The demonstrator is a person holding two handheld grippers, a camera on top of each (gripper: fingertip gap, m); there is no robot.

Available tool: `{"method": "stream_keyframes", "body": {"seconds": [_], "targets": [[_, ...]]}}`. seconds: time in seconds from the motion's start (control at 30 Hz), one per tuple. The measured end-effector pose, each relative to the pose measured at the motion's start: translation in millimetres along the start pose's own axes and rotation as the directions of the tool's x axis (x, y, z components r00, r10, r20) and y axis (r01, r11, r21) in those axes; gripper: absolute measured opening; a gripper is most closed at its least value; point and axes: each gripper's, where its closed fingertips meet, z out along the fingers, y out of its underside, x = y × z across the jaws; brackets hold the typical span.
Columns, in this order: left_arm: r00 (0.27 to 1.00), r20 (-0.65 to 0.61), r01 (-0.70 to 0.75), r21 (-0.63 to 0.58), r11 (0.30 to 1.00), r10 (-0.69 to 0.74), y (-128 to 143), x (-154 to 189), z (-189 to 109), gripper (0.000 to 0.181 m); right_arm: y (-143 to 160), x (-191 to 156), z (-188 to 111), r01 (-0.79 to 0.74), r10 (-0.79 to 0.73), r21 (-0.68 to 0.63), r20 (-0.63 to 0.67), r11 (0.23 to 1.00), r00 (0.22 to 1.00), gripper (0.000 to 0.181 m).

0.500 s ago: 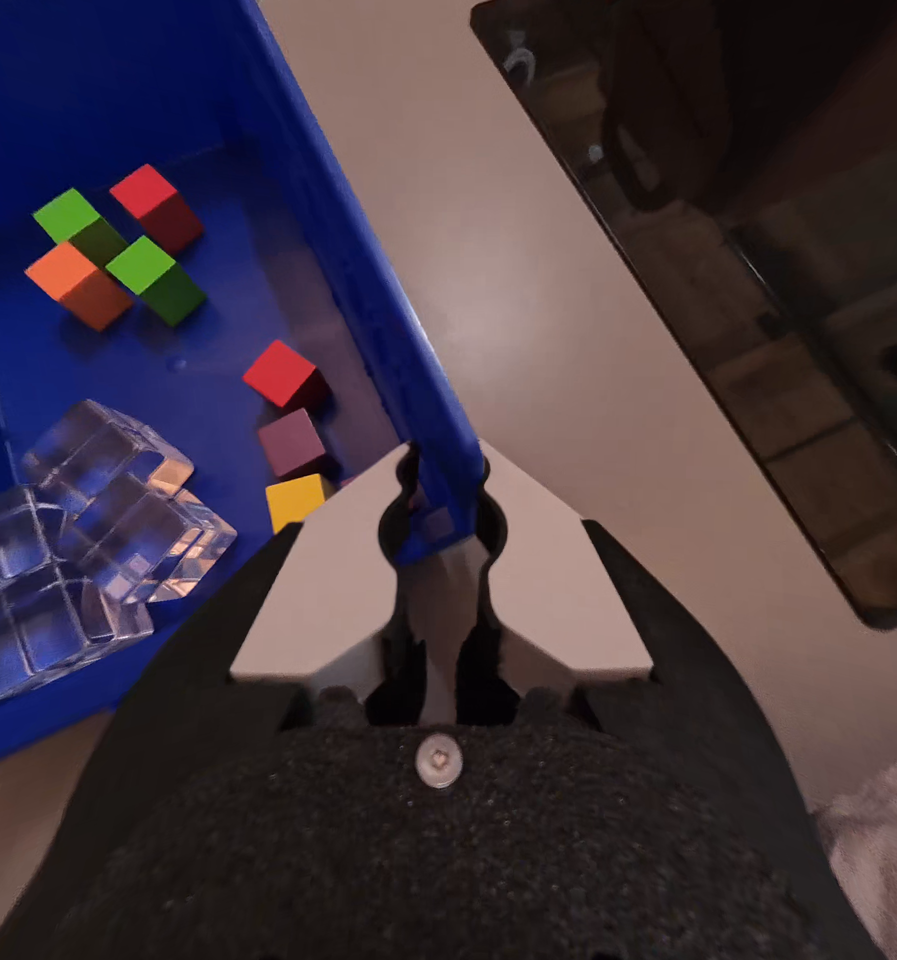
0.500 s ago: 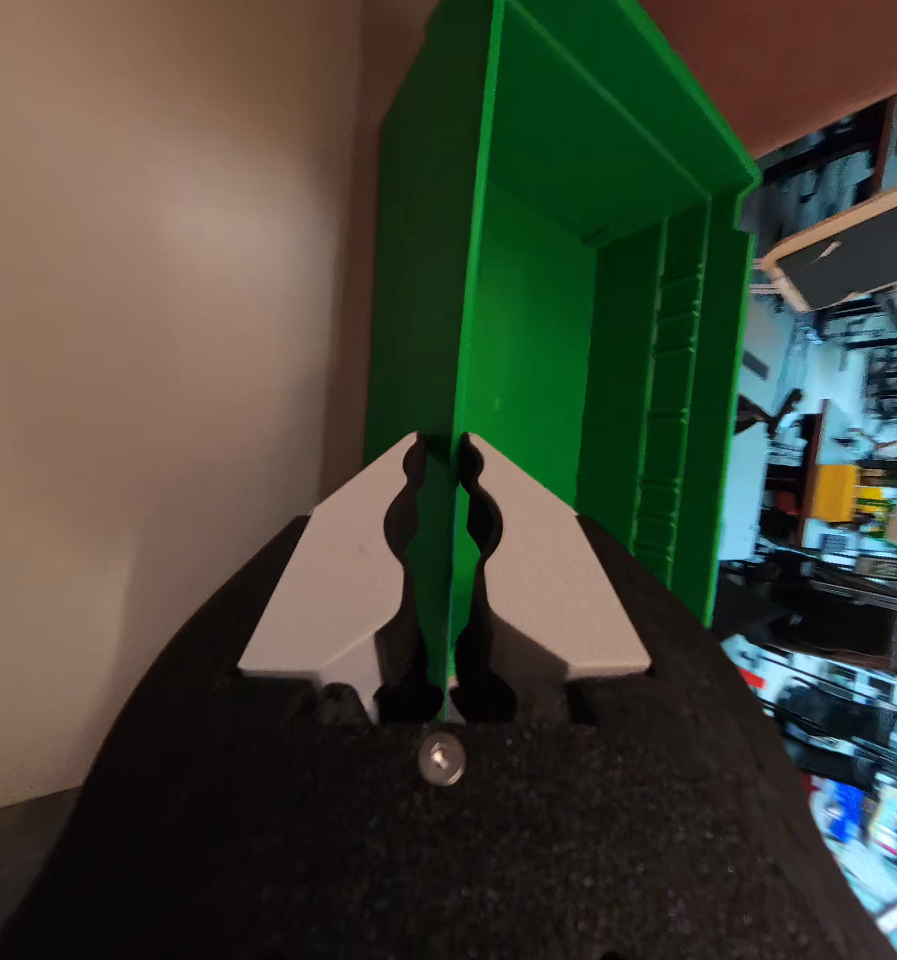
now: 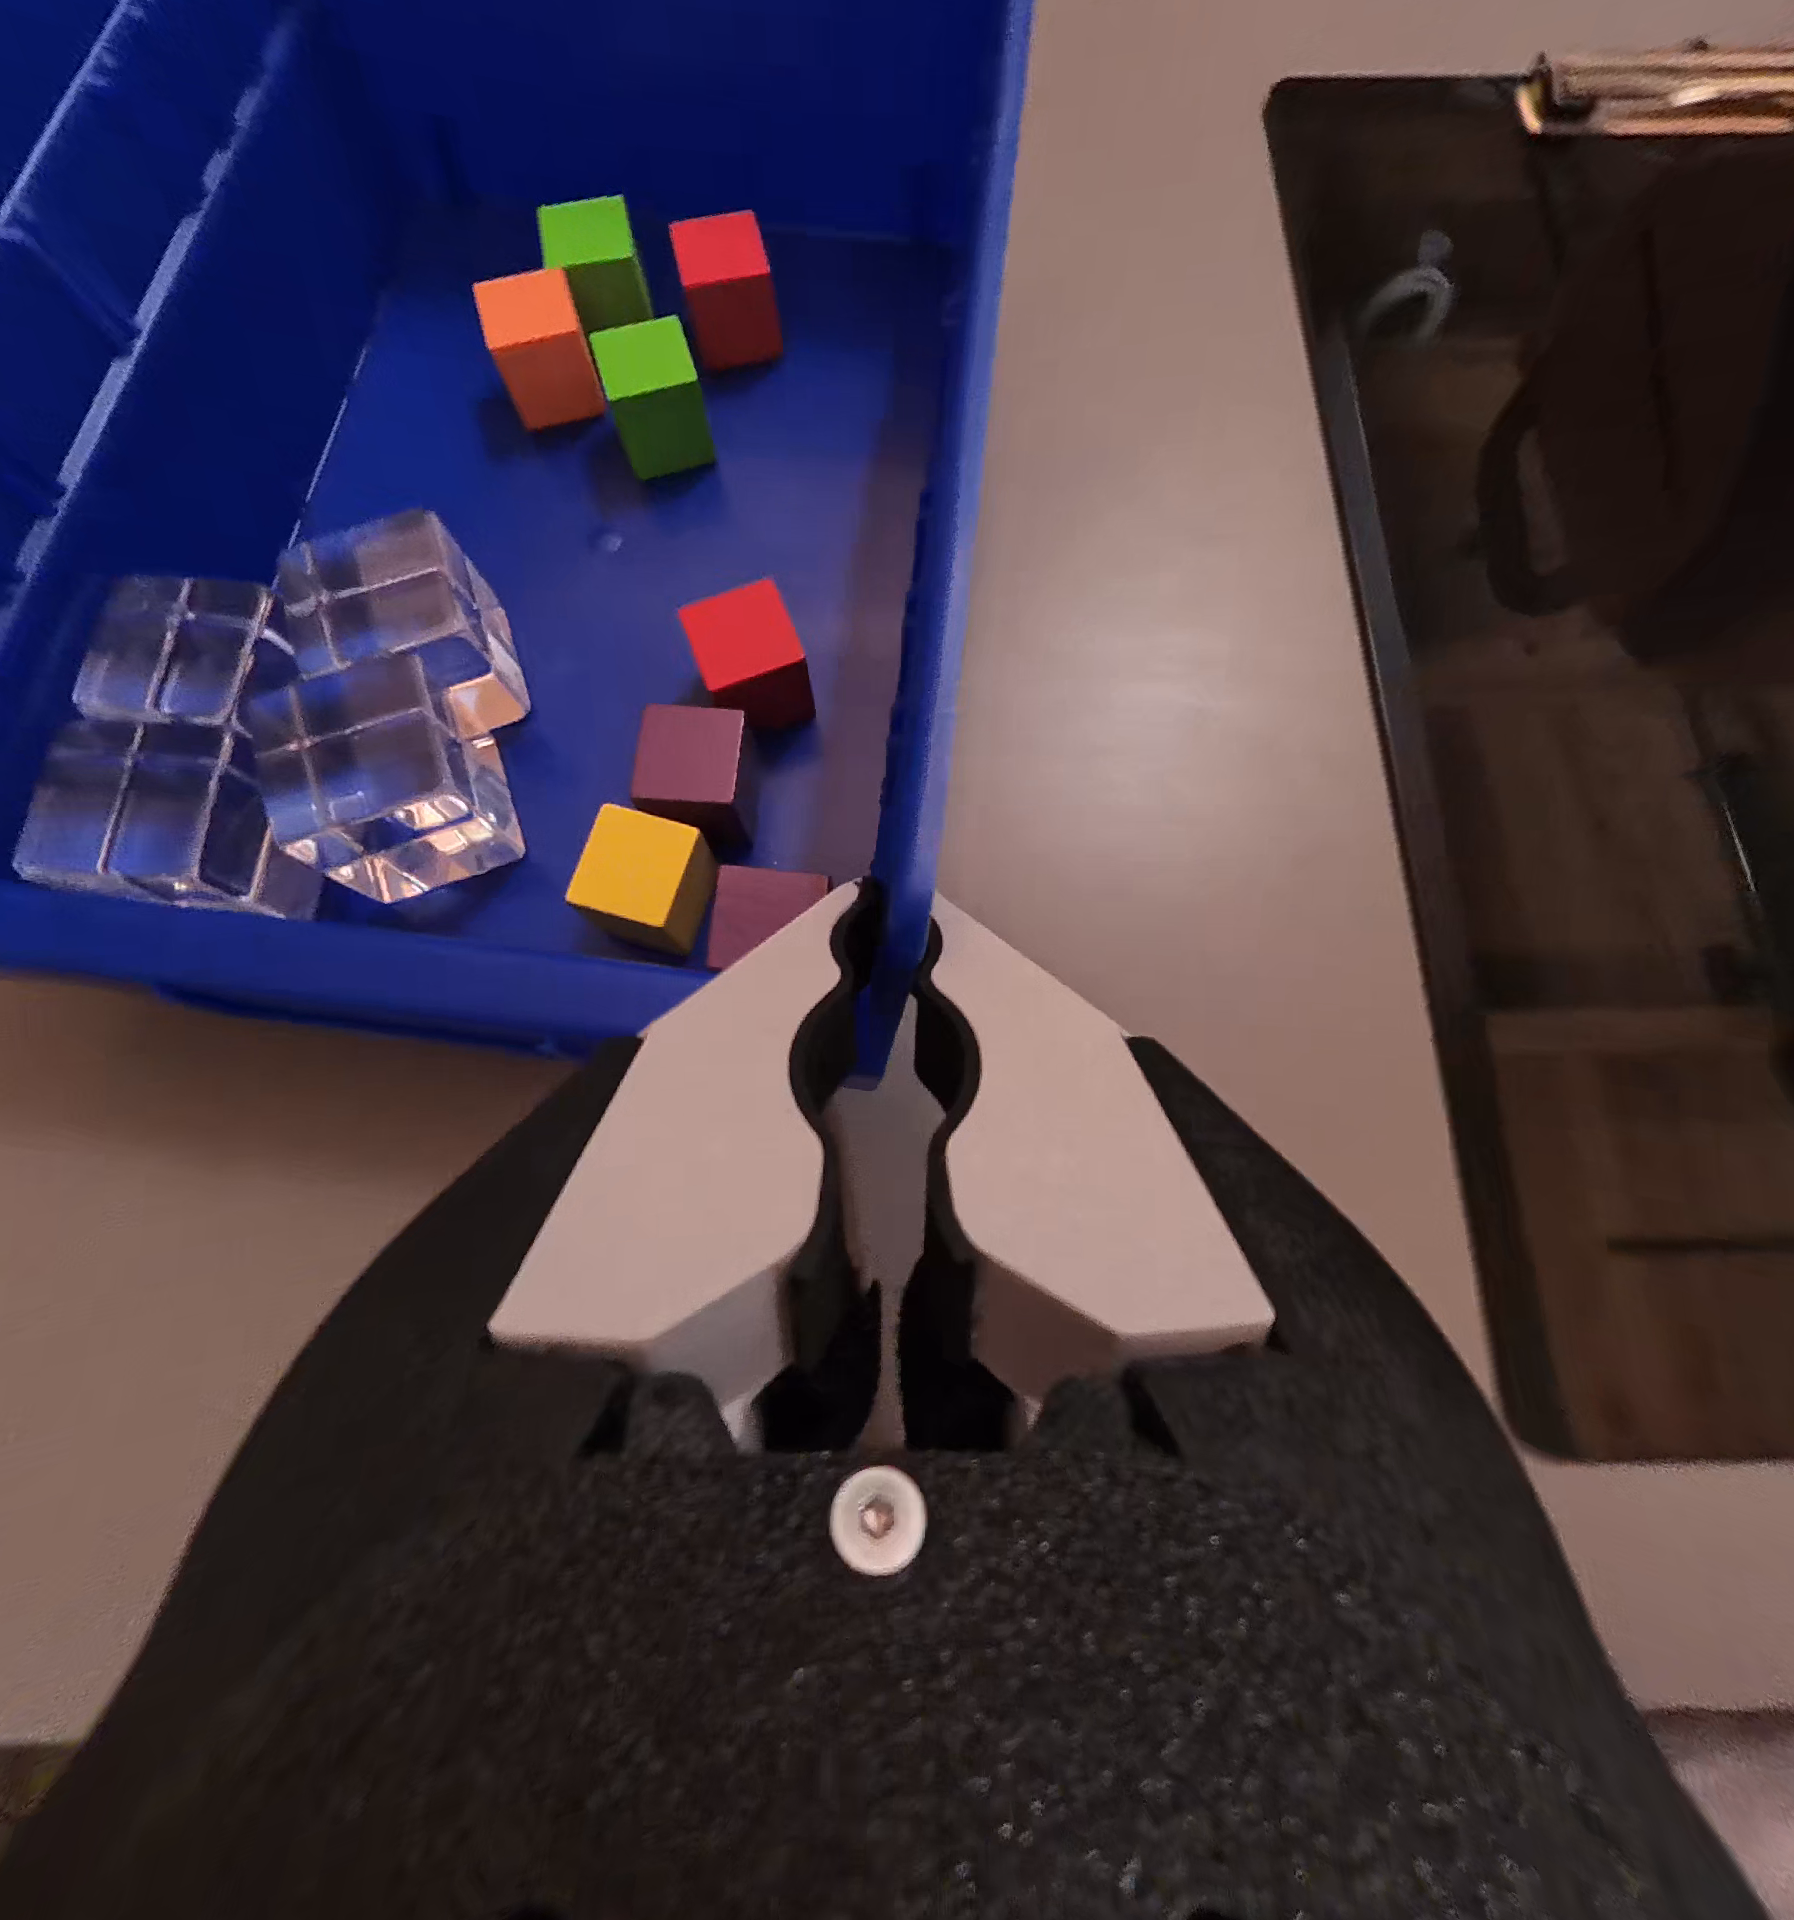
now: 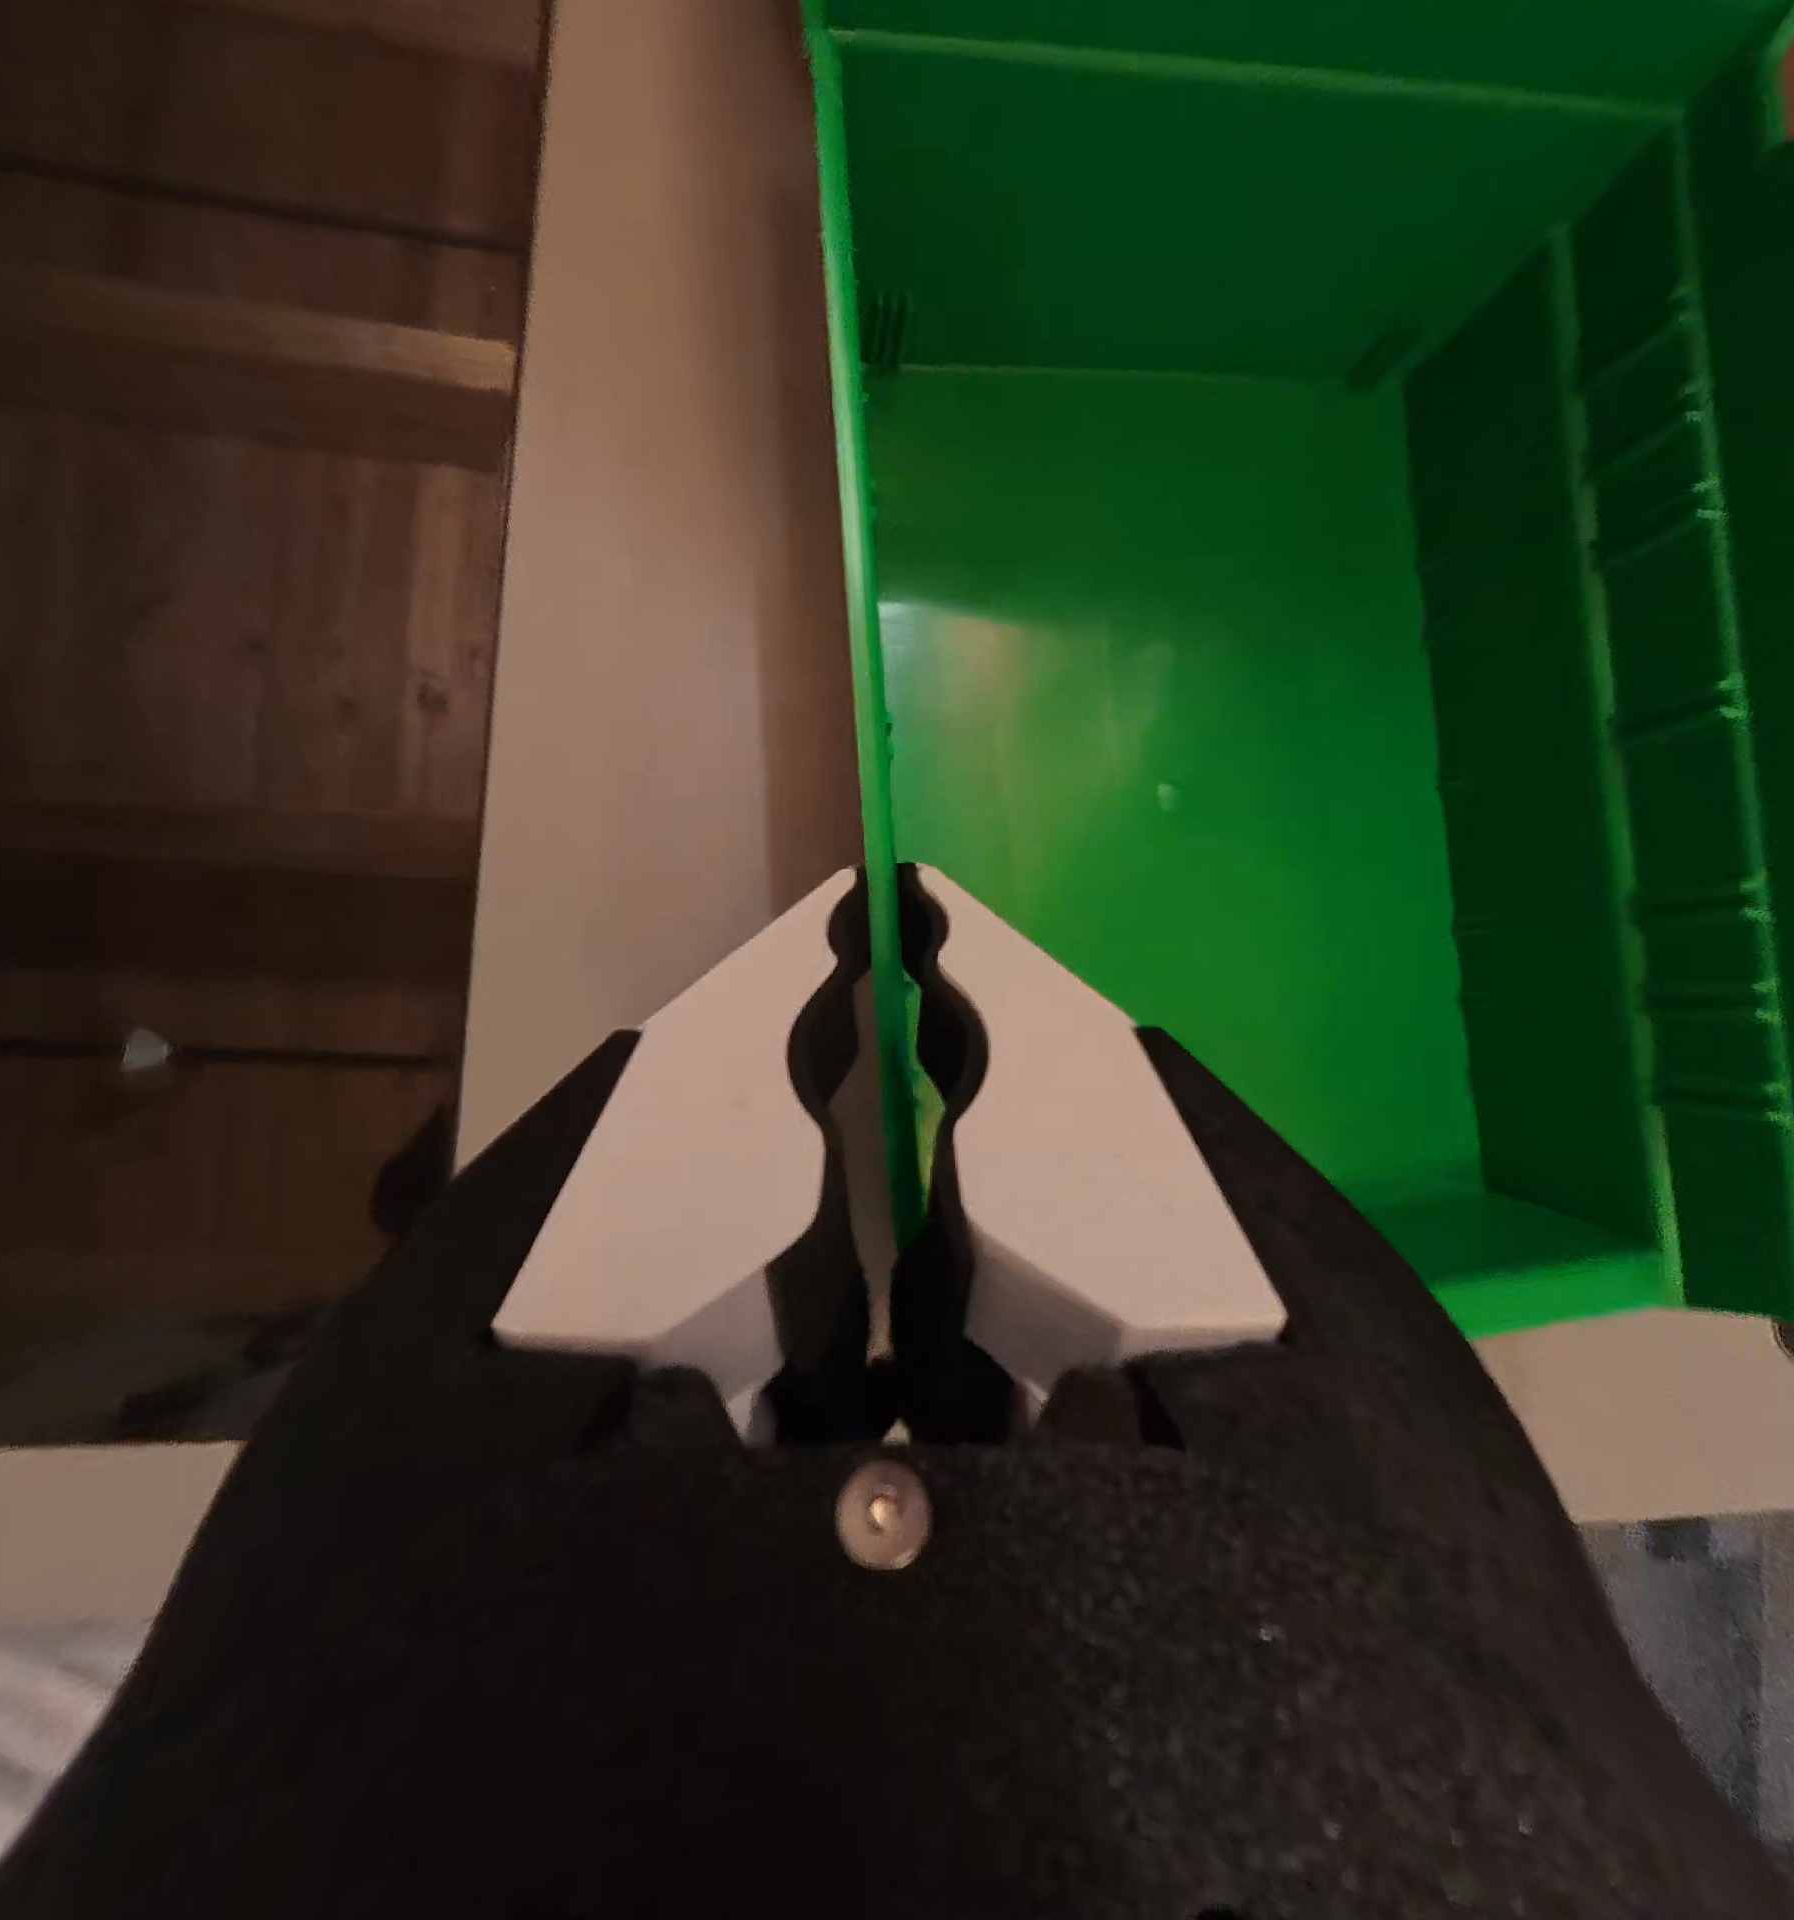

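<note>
My left gripper (image 3: 888, 914) is shut on the right wall of a blue bin (image 3: 960, 520), close to its near corner. Inside the bin lie several small coloured cubes: red (image 3: 745, 649), purple (image 3: 687, 764), yellow (image 3: 641, 878), green (image 3: 652, 395) and orange (image 3: 538, 343). Several clear cubes (image 3: 384, 707) lie at its left. My right gripper (image 4: 885, 883) is shut on the left wall of an empty green bin (image 4: 841, 416). The green bin's floor (image 4: 1153, 883) is bare.
A black clipboard (image 3: 1599, 727) with a metal clip lies on the beige table (image 3: 1163, 623), right of the blue bin. In the right wrist view a dark glossy surface (image 4: 218, 623) lies left of the green bin. Pale cloth (image 4: 31, 1704) shows at the near edge.
The blue bin has swung and now sits level, with its cubes in nearly the same spots. The green bin has tipped from upright to open side facing me. Both grippers kept their hold.
</note>
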Motion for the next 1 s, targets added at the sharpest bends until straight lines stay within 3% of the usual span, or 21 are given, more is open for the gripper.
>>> {"method": "stream_keyframes", "body": {"seconds": [0.07,0.27,0.57,0.67,0.73,0.8,0.87,0.9,1.0], "targets": [[0.997,0.047,0.063,0.026,0.998,-0.064,-0.4,9.9,-0.1,0.004,-0.9,-1.3,0.1,-0.057,0.058,0.040,-0.017,0.998,0.998,0.004],[0.988,0.110,0.107,0.045,0.993,-0.111,-2.2,38.2,1.4,0.002,-0.6,-11.4,-3.2,-0.165,0.158,0.064,0.097,0.984,0.983,0.005],[1.000,0.026,-0.010,0.027,1.000,0.010,2.8,39.3,-4.3,0.002,0.4,-19.8,-10.4,-0.238,0.223,0.062,0.187,0.969,0.957,0.008],[0.999,-0.011,-0.047,0.023,0.999,0.048,3.3,41.0,-6.8,0.005,-19.2,-14.5,-37.1,-0.205,0.176,0.208,0.152,0.956,0.973,0.016],[0.998,-0.040,-0.046,0.052,0.998,0.048,-7.3,41.5,-22.7,0.038,-39.0,-20.1,-66.1,-0.146,0.107,0.321,0.138,0.936,0.985,0.034],[0.989,-0.144,-0.025,0.130,0.991,0.044,-23.9,52.6,-52.6,0.043,-52.8,-53.7,-96.4,-0.082,-0.028,0.409,0.257,0.909,0.966,0.034],[0.953,-0.303,0.022,0.130,0.991,0.018,-27.1,68.2,-78.7,0.043,-45.3,-103.9,-112.4,-0.036,-0.166,0.409,0.448,0.912,0.878,0.043],[0.925,-0.379,0.049,0.113,0.992,-0.003,-24.8,74.3,-88.6,0.043,-38.6,-121.7,-112.3,-0.023,-0.196,0.396,0.502,0.918,0.842,0.055],[0.874,-0.482,0.113,0.072,0.991,-0.065,-14.7,72.4,-103.1,0.043,-16.1,-162.1,-102.3,-0.014,-0.252,0.414,0.581,0.910,0.774,0.056]]}}
